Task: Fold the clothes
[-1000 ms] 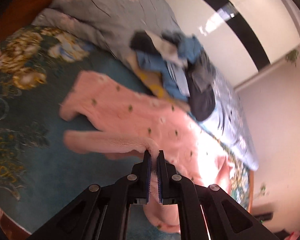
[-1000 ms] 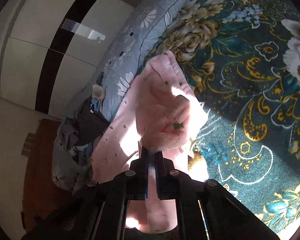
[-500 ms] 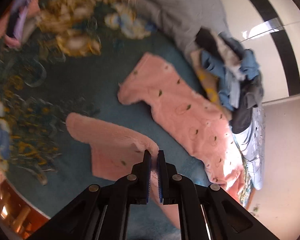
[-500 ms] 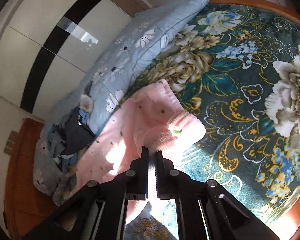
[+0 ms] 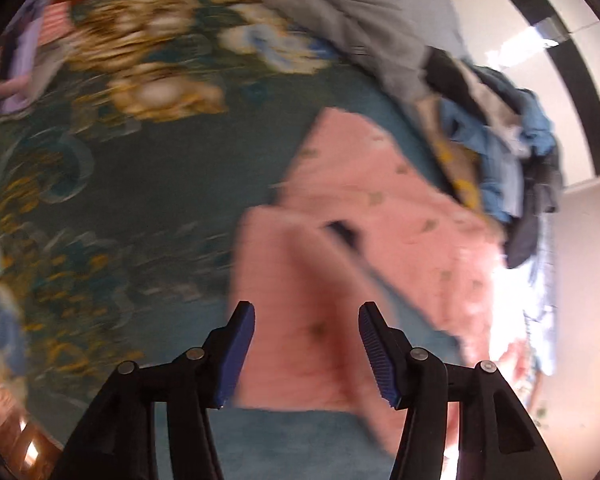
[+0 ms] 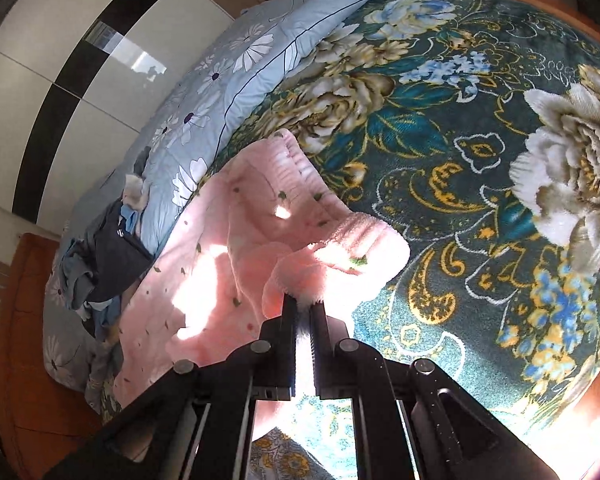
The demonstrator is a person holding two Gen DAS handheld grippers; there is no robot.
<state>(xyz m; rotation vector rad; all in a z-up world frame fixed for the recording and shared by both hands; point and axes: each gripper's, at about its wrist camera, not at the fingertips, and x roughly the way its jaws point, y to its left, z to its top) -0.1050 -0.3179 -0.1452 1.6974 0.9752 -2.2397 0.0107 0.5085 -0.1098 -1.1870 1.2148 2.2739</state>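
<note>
A pink fleece garment (image 5: pixel 364 232) with small green marks lies on a teal floral bedspread (image 5: pixel 148 184). In the left wrist view one part of it is folded over and lies below my left gripper (image 5: pixel 306 344), which is open and empty above it. The view is blurred. In the right wrist view the same pink garment (image 6: pixel 228 256) lies spread out, and my right gripper (image 6: pixel 304 304) is shut on its fluffy edge, holding it lifted off the bedspread (image 6: pixel 480 184).
A heap of blue, grey and dark clothes (image 5: pixel 512 160) sits beyond the garment, also seen in the right wrist view (image 6: pixel 100 264). A light blue flowered quilt (image 6: pixel 228 64) runs along the far side. The wooden bed frame (image 6: pixel 20 340) borders the bedspread.
My left gripper has opened and let go of the pink garment, whose folded part now lies on the bedspread. My right gripper still holds its edge and has drawn back slightly.
</note>
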